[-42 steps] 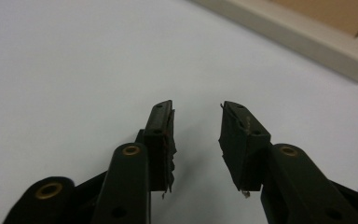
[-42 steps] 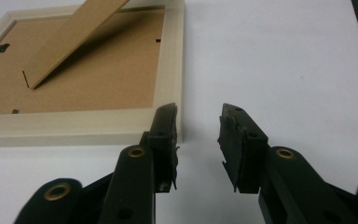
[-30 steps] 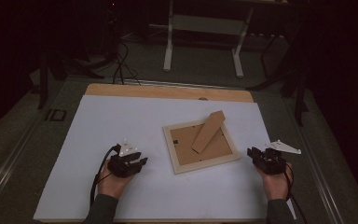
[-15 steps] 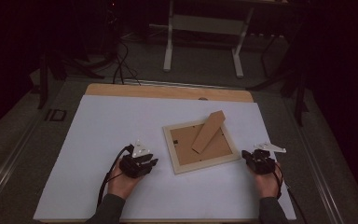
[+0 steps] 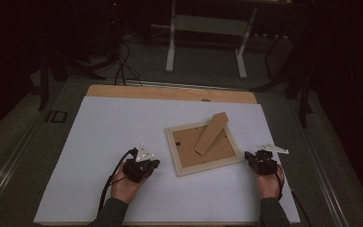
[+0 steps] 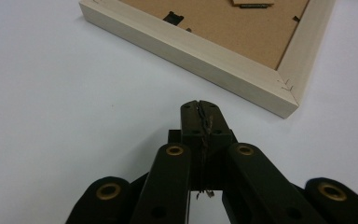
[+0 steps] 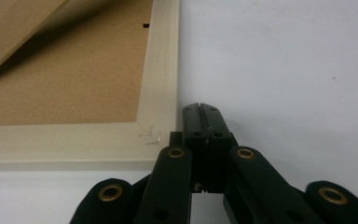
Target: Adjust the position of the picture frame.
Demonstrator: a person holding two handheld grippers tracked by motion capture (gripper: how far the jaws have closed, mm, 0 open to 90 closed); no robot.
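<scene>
A light wooden picture frame (image 5: 209,165) lies face down on the white sheet, its brown backing up and its cardboard stand (image 5: 211,132) tilted open. My left gripper (image 5: 155,163) rests on the sheet just left of the frame's near left corner (image 6: 284,95). In the left gripper view its tips (image 6: 199,105) have just closed together, with nothing between them. My right gripper (image 5: 248,155) sits at the frame's near right corner. Its tips (image 7: 204,108) are shut and empty, right beside the frame's side rail (image 7: 162,70).
The white sheet (image 5: 123,123) covers a wooden table top (image 5: 170,93), with bare sheet on the left and far sides. Beyond the table stand the white legs of another stand (image 5: 171,47) and dark cables (image 5: 122,66) on the floor.
Both hands have edged inward toward the frame. The right gripper has sunk to the sheet by the frame's corner. The frame has not moved.
</scene>
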